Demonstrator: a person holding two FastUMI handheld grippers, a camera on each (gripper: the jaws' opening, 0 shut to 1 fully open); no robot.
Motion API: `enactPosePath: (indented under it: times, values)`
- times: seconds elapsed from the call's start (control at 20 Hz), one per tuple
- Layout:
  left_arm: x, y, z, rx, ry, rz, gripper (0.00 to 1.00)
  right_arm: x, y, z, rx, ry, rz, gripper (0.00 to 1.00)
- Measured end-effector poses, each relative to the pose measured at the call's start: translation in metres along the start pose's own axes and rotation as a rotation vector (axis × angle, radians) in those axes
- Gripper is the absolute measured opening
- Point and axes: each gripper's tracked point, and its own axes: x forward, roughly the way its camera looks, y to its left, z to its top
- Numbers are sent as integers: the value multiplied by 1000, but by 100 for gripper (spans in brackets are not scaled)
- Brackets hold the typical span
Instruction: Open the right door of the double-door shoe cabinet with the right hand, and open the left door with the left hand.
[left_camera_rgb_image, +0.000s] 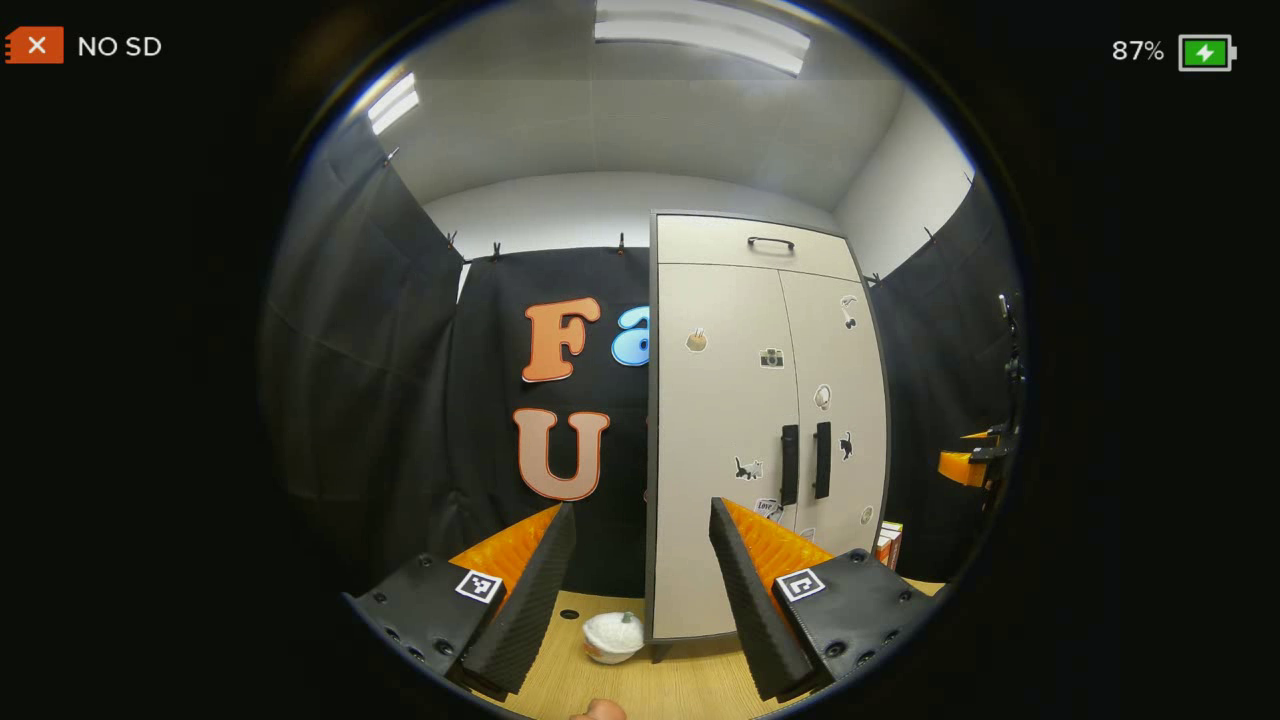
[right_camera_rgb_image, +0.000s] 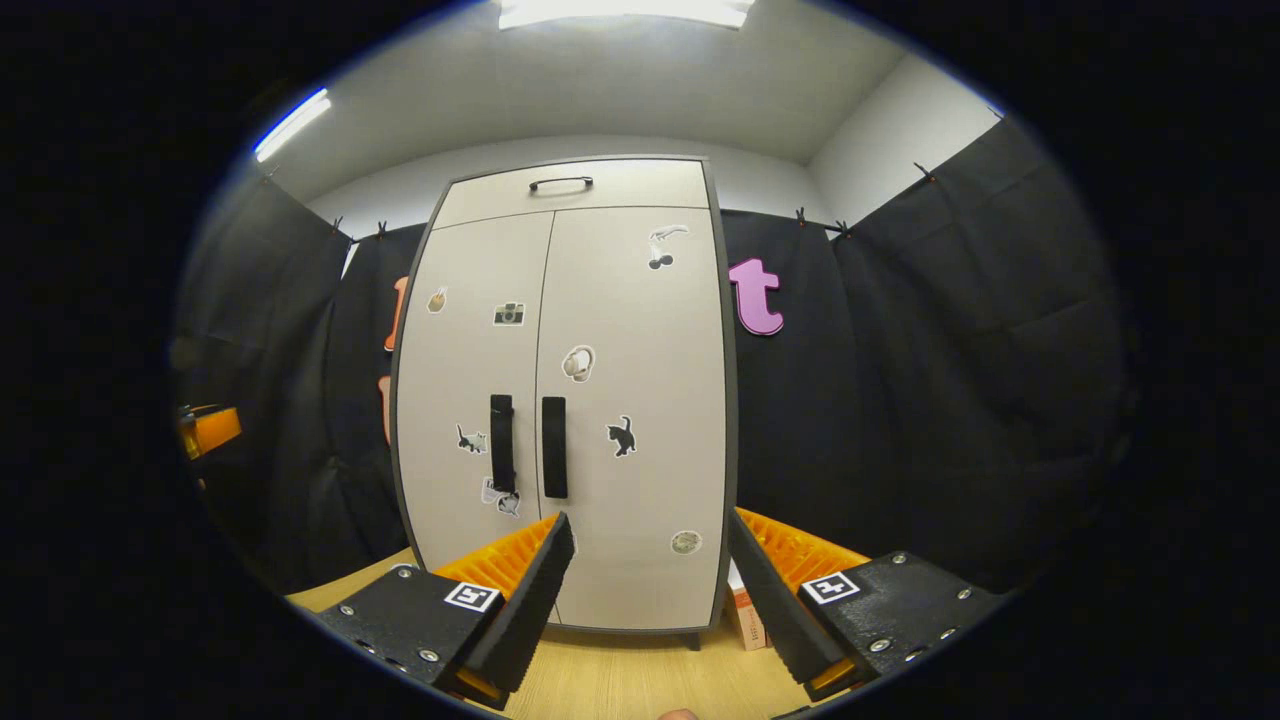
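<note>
Cabinet (right_camera_rgb_image: 560, 400) is standing on the surface (right_camera_rgb_image: 620, 680), both doors closed. Right hand-held gripper (right_camera_rgb_image: 648, 590) and left hand-held gripper (left_camera_rgb_image: 642, 590) are hovering spread, well apart from it. Right handle (right_camera_rgb_image: 554, 447) is needing a square, centred approach.

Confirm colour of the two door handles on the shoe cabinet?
Both door handles are black, vertical bars on pale beige doors; clearest in the right gripper view.
</note>
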Motion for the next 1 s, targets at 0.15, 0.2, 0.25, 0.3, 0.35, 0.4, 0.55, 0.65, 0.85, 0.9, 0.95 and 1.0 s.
enactPosePath:
  times: [0.15, 0.2, 0.25, 0.3, 0.35, 0.4, 0.55, 0.65, 0.85, 0.9, 0.95, 1.0]
  values:
    - [1, 6, -3, -3, 2, -2, 81, 22, 22, 0, -3, 15, 18, 94]
    - [2, 9, -4, -3, 1, 1, 81, 29, 28, 0, -3, 19, 26, 94]
    - [2, 12, -4, -2, -1, 1, 81, 37, 36, 0, -2, 23, 35, 94]
    - [3, 14, -5, -3, -3, 3, 81, 45, 43, 2, 4, 23, 42, 94]
    - [3, 16, -5, -3, -4, 4, 81, 54, 50, 3, 12, 25, 50, 94]
    - [3, 18, -7, -5, -4, 6, 81, 62, 58, 4, 18, 29, 60, 94]
    - [5, 23, -13, -4, 9, 6, 81, 89, 70, 9, 17, 31, 50, 94]
    - [5, 28, -15, 0, 13, 11, 81, 106, 76, 10, 7, 32, 40, 94]
    - [5, 37, -11, -9, 3, 24, 81, 142, 86, 6, 11, 58, 29, 94]
    - [6, 39, -11, -8, 0, 28, 81, 150, 87, 6, 2, 60, 22, 94]
    - [6, 41, -9, -5, -4, 32, 81, 160, 88, 5, -6, 63, 14, 94]
    - [3, 44, -9, -2, -7, 37, 81, 168, 88, 4, -9, 70, 7, 94]
